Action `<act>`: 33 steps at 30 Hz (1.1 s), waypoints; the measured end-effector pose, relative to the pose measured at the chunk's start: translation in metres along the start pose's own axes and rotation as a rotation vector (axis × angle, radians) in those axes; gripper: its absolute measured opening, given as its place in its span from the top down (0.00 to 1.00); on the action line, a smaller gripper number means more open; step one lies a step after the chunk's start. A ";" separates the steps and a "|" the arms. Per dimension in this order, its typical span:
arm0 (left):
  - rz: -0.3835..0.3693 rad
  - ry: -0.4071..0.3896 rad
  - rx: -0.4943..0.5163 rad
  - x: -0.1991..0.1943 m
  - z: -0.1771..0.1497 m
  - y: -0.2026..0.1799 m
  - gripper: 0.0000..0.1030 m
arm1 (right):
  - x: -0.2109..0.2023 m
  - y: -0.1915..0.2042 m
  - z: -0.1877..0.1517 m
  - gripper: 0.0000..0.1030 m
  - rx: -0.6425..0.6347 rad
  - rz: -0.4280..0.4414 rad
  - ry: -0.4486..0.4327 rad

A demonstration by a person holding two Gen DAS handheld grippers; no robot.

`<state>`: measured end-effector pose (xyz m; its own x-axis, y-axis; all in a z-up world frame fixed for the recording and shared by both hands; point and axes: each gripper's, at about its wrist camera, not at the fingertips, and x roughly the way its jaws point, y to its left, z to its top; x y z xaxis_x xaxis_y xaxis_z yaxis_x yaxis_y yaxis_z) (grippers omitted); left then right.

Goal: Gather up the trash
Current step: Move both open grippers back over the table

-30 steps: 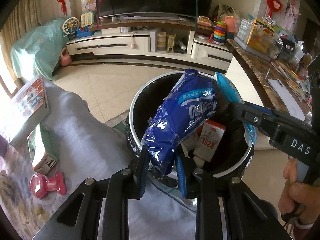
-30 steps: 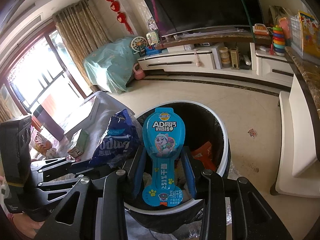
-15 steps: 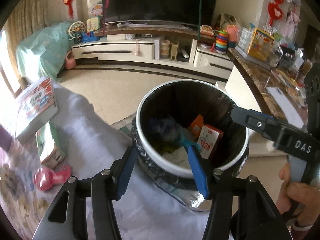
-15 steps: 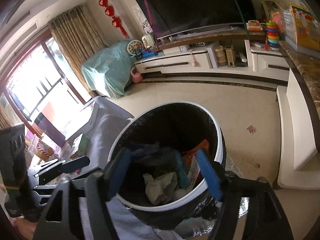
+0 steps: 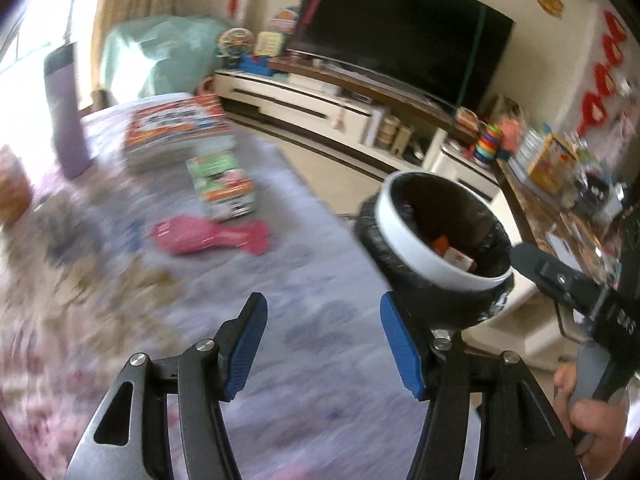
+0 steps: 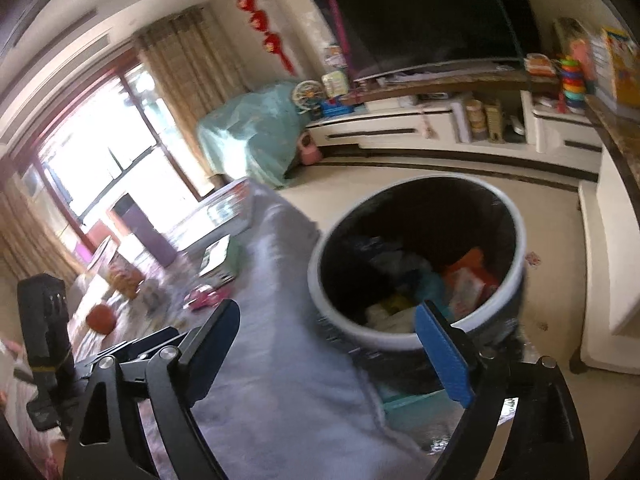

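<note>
Bin on the floor at the cloth's edge, clutter spread on the cloth.
The trash bin (image 6: pixel 416 264) stands just right of the cloth-covered table (image 5: pixel 304 280), wrappers (image 6: pixel 468 280) lying inside it. On the cloth, the flat packet (image 5: pixel 212 236) lies before a small box (image 5: pixel 226 188), with a bigger box (image 5: pixel 176 132) behind that. Behind everything, the TV stand (image 6: pixel 440 128) runs along the wall.

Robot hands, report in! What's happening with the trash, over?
Left gripper and right gripper open, just widened, nothing between fingers. Trash bin holds wrappers. Pink wrapper waits on table. Nothing blocking.
</note>
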<state>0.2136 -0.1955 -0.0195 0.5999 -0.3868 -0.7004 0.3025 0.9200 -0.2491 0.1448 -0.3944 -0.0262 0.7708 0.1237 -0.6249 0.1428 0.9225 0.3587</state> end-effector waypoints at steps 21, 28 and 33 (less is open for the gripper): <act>0.167 -0.033 -0.205 -0.069 -0.043 0.103 0.40 | 0.050 0.104 -0.052 0.05 -0.196 0.156 0.122; 0.196 -0.009 -0.242 -0.058 -0.038 0.130 0.39 | 0.073 0.116 -0.051 0.05 -0.241 0.167 0.160; 0.219 0.006 -0.256 -0.048 -0.030 0.146 0.38 | 0.092 0.124 -0.045 0.05 -0.275 0.182 0.183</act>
<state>0.2068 -0.0408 -0.0426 0.6254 -0.1790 -0.7595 -0.0295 0.9672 -0.2522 0.2056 -0.2522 -0.0699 0.6412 0.3346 -0.6906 -0.1773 0.9402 0.2909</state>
